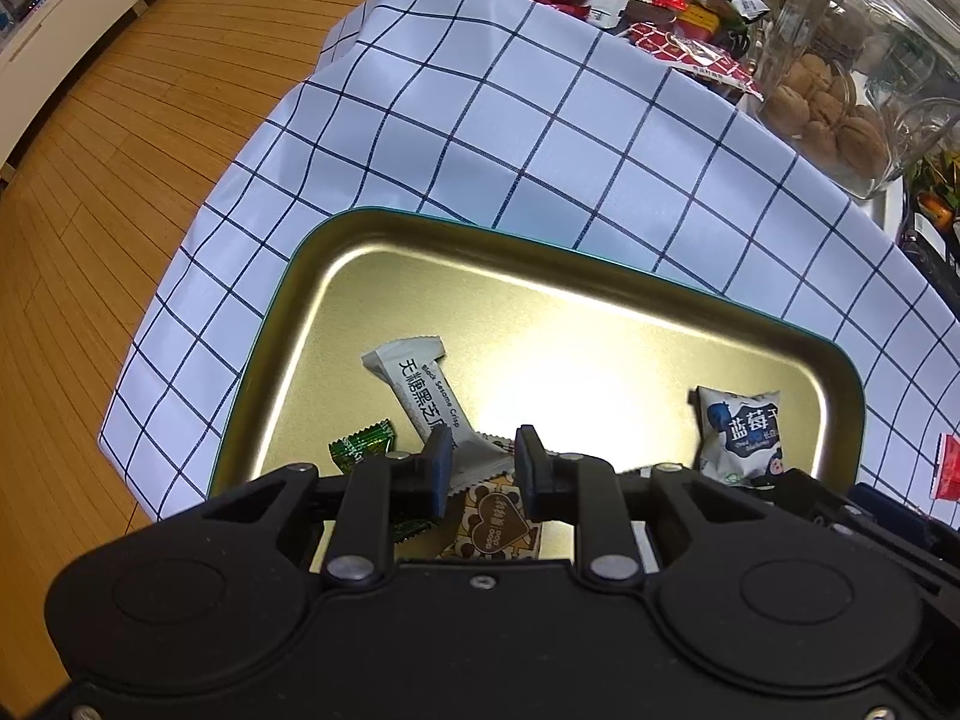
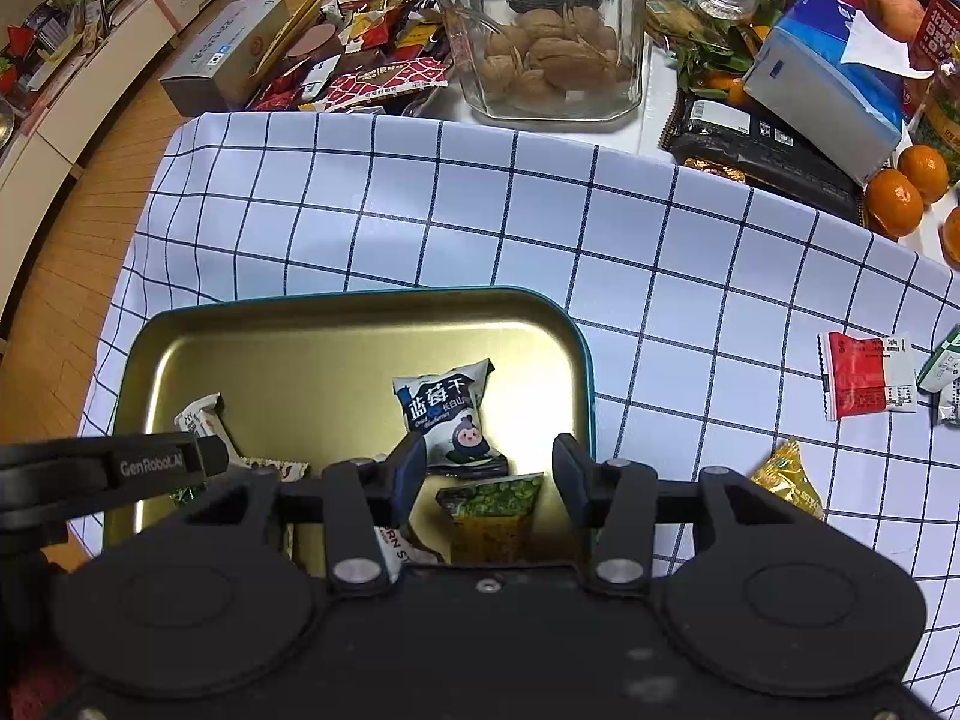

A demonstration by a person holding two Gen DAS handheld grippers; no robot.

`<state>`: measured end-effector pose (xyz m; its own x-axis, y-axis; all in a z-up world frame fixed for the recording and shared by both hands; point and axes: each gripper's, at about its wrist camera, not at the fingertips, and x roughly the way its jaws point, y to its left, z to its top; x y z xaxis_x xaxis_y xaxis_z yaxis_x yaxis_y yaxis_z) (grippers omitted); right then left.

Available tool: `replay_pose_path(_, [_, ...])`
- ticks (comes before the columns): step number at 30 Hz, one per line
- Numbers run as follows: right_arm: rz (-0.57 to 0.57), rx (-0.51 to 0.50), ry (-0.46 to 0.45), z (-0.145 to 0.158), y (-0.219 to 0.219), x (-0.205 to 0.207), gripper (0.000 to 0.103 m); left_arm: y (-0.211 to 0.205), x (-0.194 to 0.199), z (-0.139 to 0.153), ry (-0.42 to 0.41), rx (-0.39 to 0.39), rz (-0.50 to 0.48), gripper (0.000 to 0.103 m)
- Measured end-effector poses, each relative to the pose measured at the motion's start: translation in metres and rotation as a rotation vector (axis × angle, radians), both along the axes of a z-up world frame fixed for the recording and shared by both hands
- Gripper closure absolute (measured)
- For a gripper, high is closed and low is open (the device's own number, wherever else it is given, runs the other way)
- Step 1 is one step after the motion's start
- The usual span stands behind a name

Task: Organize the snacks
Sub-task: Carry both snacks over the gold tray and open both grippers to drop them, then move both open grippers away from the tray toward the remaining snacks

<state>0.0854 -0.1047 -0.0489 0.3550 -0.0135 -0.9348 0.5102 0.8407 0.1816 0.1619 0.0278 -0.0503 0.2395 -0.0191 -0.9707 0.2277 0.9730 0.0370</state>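
We see a gold tray (image 2: 180, 354) holding a blueberry packet (image 2: 447, 414) near its right wall, a sesame crisp bar (image 1: 420, 396) lying left of centre.

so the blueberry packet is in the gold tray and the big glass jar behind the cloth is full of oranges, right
Not quite. The blueberry packet does lie in the gold tray, but the big glass jar behind the checked cloth holds walnuts, not oranges, and is only partly filled. The oranges sit loose on the table to its right. The right wrist view shows this.
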Motion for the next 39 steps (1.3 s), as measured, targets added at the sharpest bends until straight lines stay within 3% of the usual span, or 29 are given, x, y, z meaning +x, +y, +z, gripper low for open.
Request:
replay_pose_path(21, [-0.094,-0.030,0.005,0.006,-0.053,-0.042,0.053,-0.055,-0.028,0.003,-0.018,-0.002,-0.110,0.071])
replay_pose_path(39, [-0.370,-0.040,0.037,0.002,-0.163,-0.129,0.053,-0.122,-0.073,0.007,-0.047,-0.043,-0.249,0.071])
